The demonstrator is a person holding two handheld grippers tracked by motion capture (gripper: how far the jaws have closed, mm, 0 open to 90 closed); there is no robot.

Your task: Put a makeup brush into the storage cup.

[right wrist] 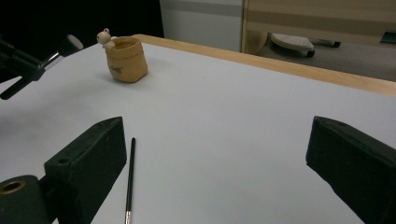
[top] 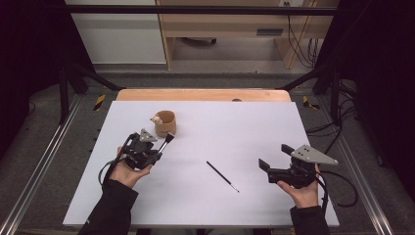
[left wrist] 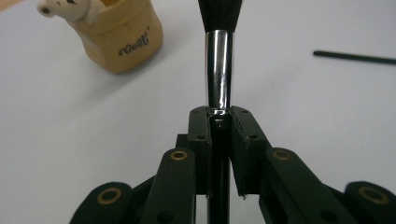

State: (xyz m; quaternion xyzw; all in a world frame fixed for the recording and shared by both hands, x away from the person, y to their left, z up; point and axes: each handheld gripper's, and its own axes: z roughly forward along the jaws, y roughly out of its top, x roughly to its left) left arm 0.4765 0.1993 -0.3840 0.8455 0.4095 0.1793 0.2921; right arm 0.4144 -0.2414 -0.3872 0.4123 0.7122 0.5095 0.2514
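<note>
My left gripper (top: 159, 150) (left wrist: 219, 116) is shut on a makeup brush (top: 167, 141) (left wrist: 219, 70), pinching its black handle just below the silver ferrule; the black bristles point toward a tan sack-shaped pot (top: 165, 123) (left wrist: 122, 39) (right wrist: 126, 59) with a small white figure on its rim. The brush is lifted off the table, close to the pot's right side. A thin black brush (top: 222, 176) (right wrist: 130, 177) (left wrist: 355, 57) lies flat mid-table. My right gripper (top: 266, 166) (right wrist: 215, 168) is open, jaws wide apart, just right of the thin brush.
A white mat (top: 244, 127) covers the table, with a wooden edge (top: 203, 94) at the far side. Metal frame rails (top: 44, 161) run along both sides. Cables (top: 342, 193) trail off the right gripper.
</note>
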